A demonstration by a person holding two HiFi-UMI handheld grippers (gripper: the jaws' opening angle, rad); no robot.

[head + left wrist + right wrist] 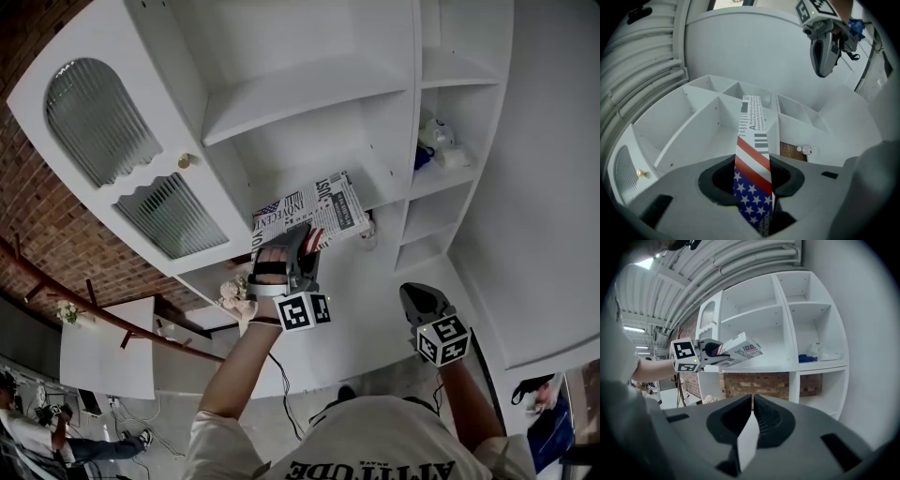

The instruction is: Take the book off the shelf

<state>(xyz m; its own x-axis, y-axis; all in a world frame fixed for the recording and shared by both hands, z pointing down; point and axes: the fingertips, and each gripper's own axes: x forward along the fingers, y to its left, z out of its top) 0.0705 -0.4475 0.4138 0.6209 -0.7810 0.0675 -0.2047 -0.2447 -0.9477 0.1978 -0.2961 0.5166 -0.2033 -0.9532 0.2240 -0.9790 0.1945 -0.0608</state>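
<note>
The shelf (309, 89) fills the view; the book (314, 211) sits before its middle compartment, twelve o'clock of the left gripper (298, 246), which is clamped on its near end. Best drawn straight back with a firm hold (it looks tilted), clear of the side wall. The right gripper (424, 305), at four o'clock, hangs closed, empty.
</note>
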